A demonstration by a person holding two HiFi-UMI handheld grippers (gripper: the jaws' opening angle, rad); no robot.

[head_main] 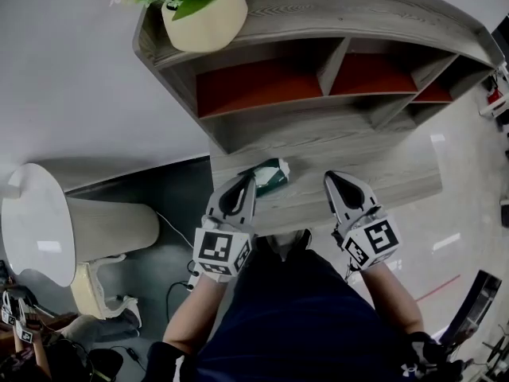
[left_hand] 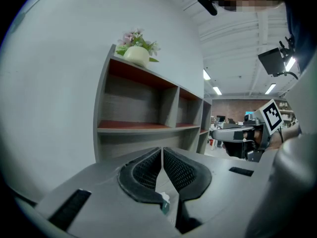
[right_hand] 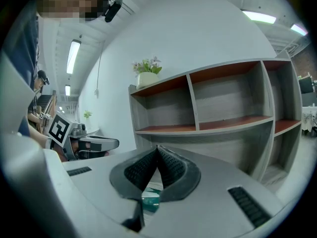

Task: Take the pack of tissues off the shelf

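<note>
The green and white pack of tissues (head_main: 271, 174) lies on the grey shelf's lowest ledge (head_main: 374, 165), in front of the red-backed compartments. My left gripper (head_main: 249, 179) hovers at the pack's left edge, its jaws shut with nothing between them. Under the closed jaws in the left gripper view (left_hand: 162, 151), a sliver of the pack (left_hand: 165, 203) shows. My right gripper (head_main: 328, 177) is to the right of the pack and apart from it, also shut and holding nothing. In the right gripper view the pack (right_hand: 150, 199) peeks out below the closed tips (right_hand: 157, 148).
A cream pot with pink flowers (head_main: 205, 10) stands on the shelf's top left corner. The shelf's upper compartments (head_main: 254, 86) hold nothing. A white round table (head_main: 36, 221) stands on the floor at the left, with cables (head_main: 179, 281) beside it.
</note>
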